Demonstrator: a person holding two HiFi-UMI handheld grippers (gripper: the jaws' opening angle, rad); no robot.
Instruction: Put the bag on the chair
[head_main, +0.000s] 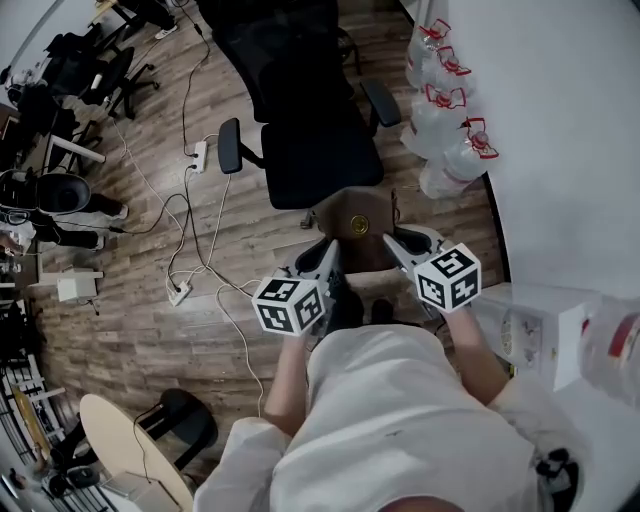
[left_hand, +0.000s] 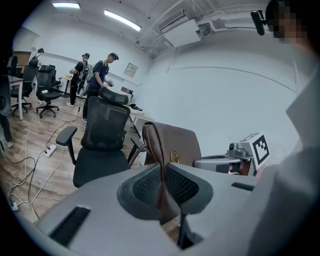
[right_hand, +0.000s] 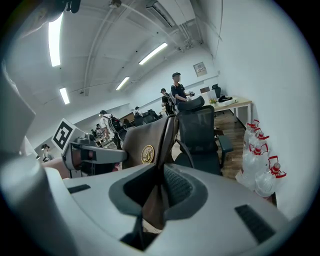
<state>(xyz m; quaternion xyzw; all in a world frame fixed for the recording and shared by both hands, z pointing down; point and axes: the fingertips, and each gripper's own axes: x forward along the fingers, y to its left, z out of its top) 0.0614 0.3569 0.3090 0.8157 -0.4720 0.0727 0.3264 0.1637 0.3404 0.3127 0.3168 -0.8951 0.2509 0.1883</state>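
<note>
A brown leather bag (head_main: 356, 222) with a round gold emblem hangs between my two grippers, just in front of the black office chair (head_main: 320, 150). In the head view my left gripper (head_main: 326, 262) grips the bag's left end and my right gripper (head_main: 394, 247) its right end. The left gripper view has the jaws (left_hand: 161, 175) shut on the bag's (left_hand: 175, 145) edge, with the chair (left_hand: 102, 150) beyond to the left. In the right gripper view the jaws (right_hand: 161, 176) pinch the bag's (right_hand: 147, 142) other edge, and the chair (right_hand: 200, 135) stands behind it.
Several large water bottles (head_main: 445, 120) stand by the white wall right of the chair. Power strips (head_main: 198, 155) and cables (head_main: 180, 250) lie on the wood floor to the left. A round table (head_main: 130, 440) is near left. People (left_hand: 100, 75) stand by other chairs farther back.
</note>
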